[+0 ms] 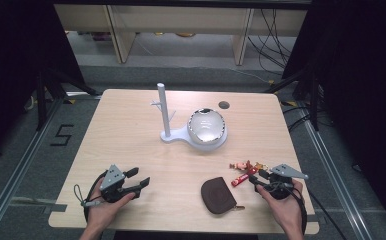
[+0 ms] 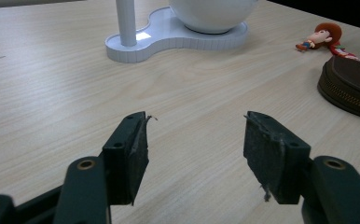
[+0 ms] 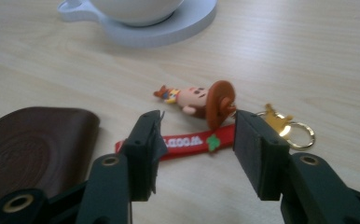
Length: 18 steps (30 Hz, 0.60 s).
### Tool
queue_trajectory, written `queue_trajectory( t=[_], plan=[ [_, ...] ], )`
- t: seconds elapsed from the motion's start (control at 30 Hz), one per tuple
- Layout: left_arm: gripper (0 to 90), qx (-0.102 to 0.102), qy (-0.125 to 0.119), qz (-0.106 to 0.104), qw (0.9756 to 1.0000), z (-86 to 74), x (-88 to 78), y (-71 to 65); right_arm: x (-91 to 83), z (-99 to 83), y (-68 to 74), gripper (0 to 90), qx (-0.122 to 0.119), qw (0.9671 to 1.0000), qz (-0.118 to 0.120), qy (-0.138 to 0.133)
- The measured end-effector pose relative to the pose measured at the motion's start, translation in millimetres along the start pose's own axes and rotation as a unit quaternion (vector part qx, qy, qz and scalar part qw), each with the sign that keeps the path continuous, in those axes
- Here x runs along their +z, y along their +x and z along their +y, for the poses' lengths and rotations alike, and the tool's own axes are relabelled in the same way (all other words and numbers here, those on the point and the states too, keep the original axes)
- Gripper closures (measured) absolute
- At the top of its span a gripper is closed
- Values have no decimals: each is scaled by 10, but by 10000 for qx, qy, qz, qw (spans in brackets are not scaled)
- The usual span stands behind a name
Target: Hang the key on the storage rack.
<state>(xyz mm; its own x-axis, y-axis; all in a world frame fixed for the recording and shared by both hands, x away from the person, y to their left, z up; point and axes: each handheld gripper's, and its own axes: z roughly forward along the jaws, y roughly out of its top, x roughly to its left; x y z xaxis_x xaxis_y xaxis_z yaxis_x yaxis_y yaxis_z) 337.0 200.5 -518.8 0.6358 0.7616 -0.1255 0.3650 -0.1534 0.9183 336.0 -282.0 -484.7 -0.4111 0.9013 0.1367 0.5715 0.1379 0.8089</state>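
Note:
A cowboy-figure keychain [image 1: 245, 166] with a red strap [image 3: 187, 141] and a gold clasp with ring [image 3: 285, 125] lies at the table's front right. My right gripper [image 1: 262, 178] is open just in front of it, and its jaws straddle the red strap [image 1: 240, 179] without touching the figure [image 3: 201, 98]. A brown zip pouch [image 1: 219, 195] lies left of the keychain, near the front edge. My left gripper [image 1: 137, 179] rests open on the table at the front left, with bare wood between its jaws [image 2: 194, 154].
A white stand [image 1: 193, 134] with a tall post [image 1: 163, 109] and a glossy white dome [image 1: 206, 125] sits at the table's middle. A dark round hole [image 1: 224, 105] is near the far edge. Cables and shelving lie on the floor beyond the table.

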Motion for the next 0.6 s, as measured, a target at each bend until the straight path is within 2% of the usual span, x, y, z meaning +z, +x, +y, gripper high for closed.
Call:
queue_trajectory(
  t=[0.1, 0.13, 0.17, 0.23, 0.27, 0.3, 0.37, 0.4, 0.47, 0.5, 0.53, 0.57, 0.6],
  plan=[
    [365, -23, -10, -77, 10000, 22, -4, -36, 3, 7, 32, 494, 62, 9998, 96, 153],
    [364, 63, -25, -98, 9999, 44, 2, -71, 4, 8, 97, 482, 251, 9988, 207, 362],
    [364, 73, 8, -143, 9999, 57, -1, -84, 1, 12, 118, 478, 307, 9982, 281, 427],
    [364, 106, 25, -135, 9998, 66, 0, -95, 3, 20, 135, 478, 308, 9977, 324, 519],
    [364, 126, 42, -172, 9998, 73, 9, -102, 18, 31, 122, 478, 145, 9979, 338, 540],
    [365, 144, 61, -182, 9997, 73, 20, -113, 9, 61, 149, 478, 172, 9963, 458, 701],
    [365, 156, 98, -155, 9997, 75, 21, -126, 7, 72, 155, 477, 149, 9961, 492, 714],
    [365, 161, 96, -167, 9997, 75, 22, -134, 15, 86, 172, 477, 171, 9949, 606, 792],
    [365, 178, 121, -193, 9996, 77, 16, -150, 17, 106, 195, 477, 93, 9940, 638, 887],
    [365, 190, 107, -251, 9994, 77, 21, -158, 27, 129, 233, 477, 82, 9921, 716, 1023],
    [364, 190, 107, -251, 9994, 77, 21, -158, 27, 129, 233, 477, 82, 9921, 716, 1023],
    [364, 216, 164, -211, 9994, 75, 14, -162, 45, 152, 273, 475, 26, 9900, 755, 1191],
    [365, 216, 164, -211, 9994, 75, 14, -162, 45, 152, 273, 475, 26, 9900, 755, 1191]
  ],
)
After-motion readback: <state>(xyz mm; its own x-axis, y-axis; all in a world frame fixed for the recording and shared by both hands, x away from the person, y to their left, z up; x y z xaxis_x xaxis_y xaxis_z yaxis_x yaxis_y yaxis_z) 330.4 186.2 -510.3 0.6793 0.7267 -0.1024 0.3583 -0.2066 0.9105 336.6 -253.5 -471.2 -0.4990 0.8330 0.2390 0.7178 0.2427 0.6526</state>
